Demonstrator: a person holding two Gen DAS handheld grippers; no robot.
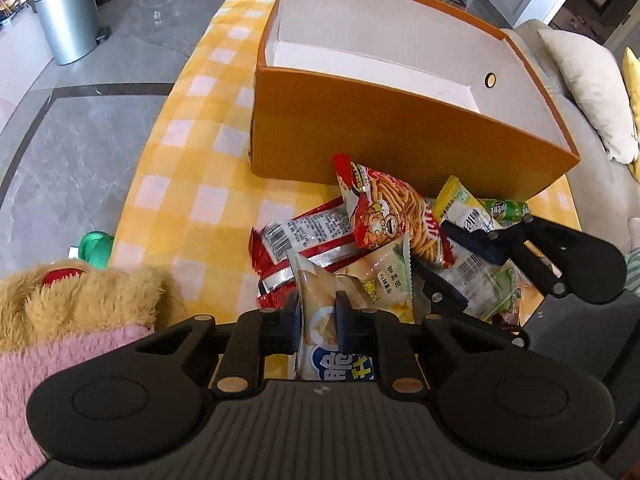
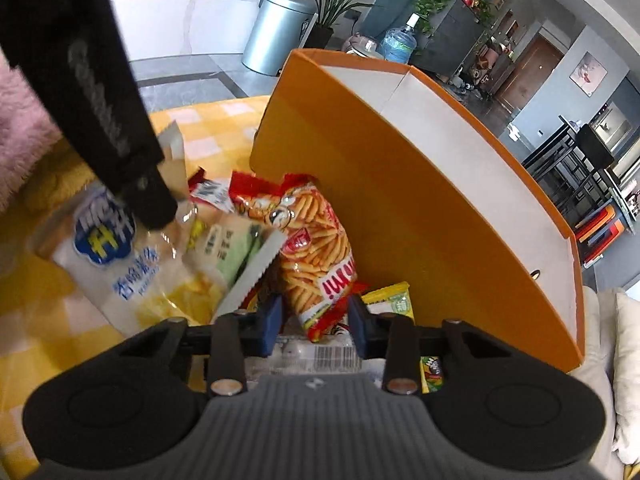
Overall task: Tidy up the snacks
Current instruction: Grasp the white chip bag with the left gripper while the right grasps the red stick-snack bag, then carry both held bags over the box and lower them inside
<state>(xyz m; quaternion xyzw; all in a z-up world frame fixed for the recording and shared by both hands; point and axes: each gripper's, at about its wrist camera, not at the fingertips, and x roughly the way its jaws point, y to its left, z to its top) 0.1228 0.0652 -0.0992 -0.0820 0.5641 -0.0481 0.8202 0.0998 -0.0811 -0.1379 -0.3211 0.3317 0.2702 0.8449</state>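
Note:
A pile of snack packets lies on the yellow checked cloth (image 1: 192, 160) in front of an open orange box (image 1: 360, 128) (image 2: 360, 184), whose white inside shows nothing. My left gripper (image 1: 318, 312) (image 2: 160, 212) is shut on the top edge of a pale chip bag with a blue logo (image 1: 320, 336) (image 2: 120, 272). A red stick-snack bag (image 1: 384, 208) (image 2: 316, 248) leans on the pile. My right gripper (image 2: 316, 320) (image 1: 448, 260) straddles that bag's lower end and a clear barcode packet (image 2: 332, 354) (image 1: 480, 276); a gap shows beside one pad.
A small green-and-white packet (image 1: 384, 276), a red-and-silver packet (image 1: 304, 232) and a yellow-green packet (image 1: 460, 200) lie in the pile. A tan plush toy (image 1: 80, 296) and pink fleece (image 1: 60, 360) sit at the left. A sofa cushion (image 1: 584, 80) lies right; a metal bin (image 1: 68, 16) stands on the floor.

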